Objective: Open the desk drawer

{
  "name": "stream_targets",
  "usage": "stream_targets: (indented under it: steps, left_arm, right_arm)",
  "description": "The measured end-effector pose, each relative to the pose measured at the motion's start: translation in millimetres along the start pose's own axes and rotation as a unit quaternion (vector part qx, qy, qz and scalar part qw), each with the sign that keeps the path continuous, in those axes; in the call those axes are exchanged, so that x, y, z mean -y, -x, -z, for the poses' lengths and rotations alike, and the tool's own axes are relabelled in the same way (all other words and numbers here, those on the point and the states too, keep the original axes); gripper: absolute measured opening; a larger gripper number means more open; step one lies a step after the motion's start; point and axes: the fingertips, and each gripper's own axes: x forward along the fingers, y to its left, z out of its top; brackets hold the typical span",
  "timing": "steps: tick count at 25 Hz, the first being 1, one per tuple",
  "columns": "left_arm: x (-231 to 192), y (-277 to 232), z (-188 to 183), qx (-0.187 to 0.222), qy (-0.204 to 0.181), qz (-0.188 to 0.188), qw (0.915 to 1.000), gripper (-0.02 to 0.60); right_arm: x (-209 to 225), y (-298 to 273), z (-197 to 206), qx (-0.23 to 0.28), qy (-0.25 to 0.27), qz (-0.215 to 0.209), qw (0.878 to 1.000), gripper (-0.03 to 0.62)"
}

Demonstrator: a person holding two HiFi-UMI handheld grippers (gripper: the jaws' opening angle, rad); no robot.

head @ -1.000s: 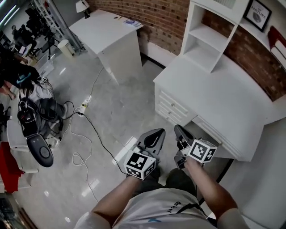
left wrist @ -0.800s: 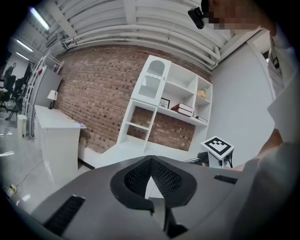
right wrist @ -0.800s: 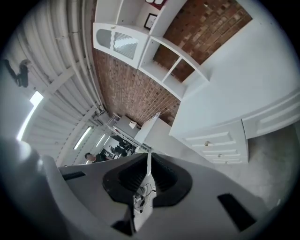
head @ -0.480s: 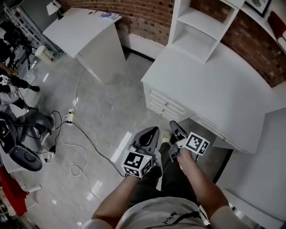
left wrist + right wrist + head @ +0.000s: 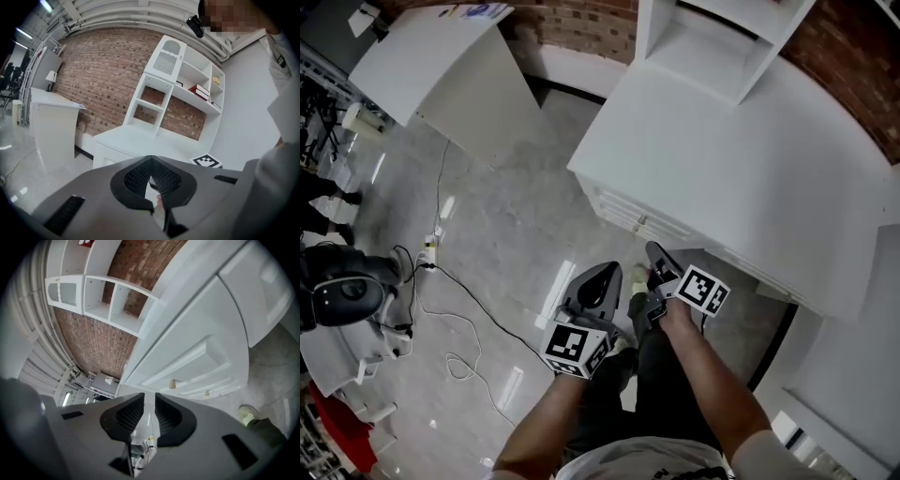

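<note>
The white desk [image 5: 722,159] fills the upper right of the head view. Its drawer stack [image 5: 623,217] faces me, all drawers closed, with a small knob [image 5: 641,222] showing. My left gripper [image 5: 602,279] hangs over the floor, below the drawers and apart from them, jaws shut with nothing in them. My right gripper [image 5: 654,255] is just under the desk's front edge, rolled sideways, touching nothing. In the right gripper view the drawer fronts [image 5: 197,352] and two knobs [image 5: 172,384] lie ahead. Its jaws stand a thin slit apart and hold nothing.
A white shelf unit [image 5: 712,42] stands on the desk's back. Another white table [image 5: 431,66] is at the upper left. Cables [image 5: 459,314] and a power strip [image 5: 428,253] lie on the grey floor. A black chair [image 5: 337,295] is at the left edge.
The desk has come closer and lower in the head view as I step toward it. Both grippers have moved up toward the drawers, still shut and holding nothing.
</note>
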Motion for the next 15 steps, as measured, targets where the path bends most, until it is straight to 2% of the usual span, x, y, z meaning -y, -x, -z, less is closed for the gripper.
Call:
stream_targets:
  steps: [2,6,15]
  left_arm:
    - [-12,-15,11,-0.004,0.004,-0.003,1.0000,0.011]
    - [-30,-39,33,-0.015,0.012,-0.010,0.9998,0.011]
    - [-54,-71,57,-0.027,0.017,-0.015,0.9994,0.011]
  right_arm:
    - [21,-18,-1,-0.002,-0.012,0.006,1.000,0.078]
    - [50,-46,-5,-0.002,-0.030,0.008,1.000,0.087]
    - [68,-84,-10,0.009,-0.063,-0.013,0.998,0.109]
